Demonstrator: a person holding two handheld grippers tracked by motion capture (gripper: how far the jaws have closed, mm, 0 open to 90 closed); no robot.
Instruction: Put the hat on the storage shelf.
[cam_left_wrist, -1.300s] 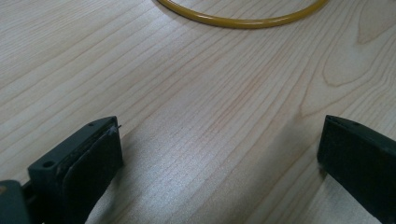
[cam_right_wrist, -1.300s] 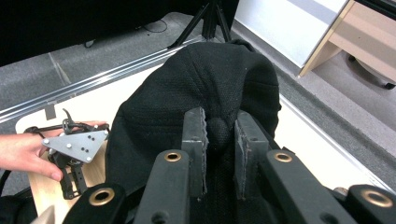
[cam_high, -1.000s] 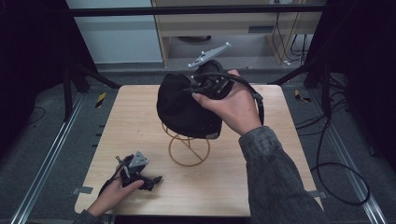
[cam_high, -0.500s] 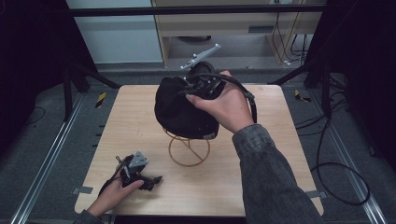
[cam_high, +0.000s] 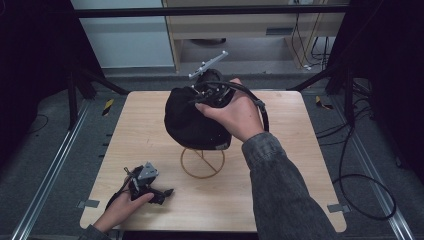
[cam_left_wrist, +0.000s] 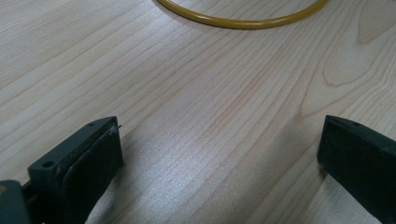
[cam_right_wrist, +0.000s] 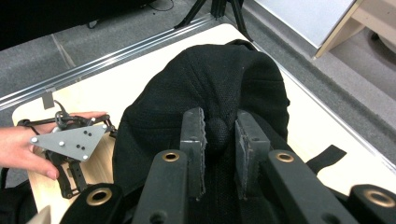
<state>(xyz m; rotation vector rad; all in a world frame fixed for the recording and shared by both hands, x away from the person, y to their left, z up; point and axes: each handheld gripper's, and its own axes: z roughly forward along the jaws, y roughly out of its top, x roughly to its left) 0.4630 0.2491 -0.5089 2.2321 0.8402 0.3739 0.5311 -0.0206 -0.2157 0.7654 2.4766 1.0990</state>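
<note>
The right gripper (cam_right_wrist: 219, 154) pinches the top button of a black cap (cam_right_wrist: 210, 84), held just above a yellow wire stand (cam_high: 202, 162). Nearer the person than the stand, the left gripper (cam_left_wrist: 219, 154) rests on the wooden table (cam_high: 300, 150), jaws spread wide.

No readable text, label, brand, number or sign shows on anything here

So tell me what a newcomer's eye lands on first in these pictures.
First, the black fabric cap above the middle of the pale wooden table, pinched at its top button by the right gripper. Under it stands a thin yellow wire stand with a ring base. At the table's near left edge, the left gripper rests on the wood, jaws wide apart.
</note>
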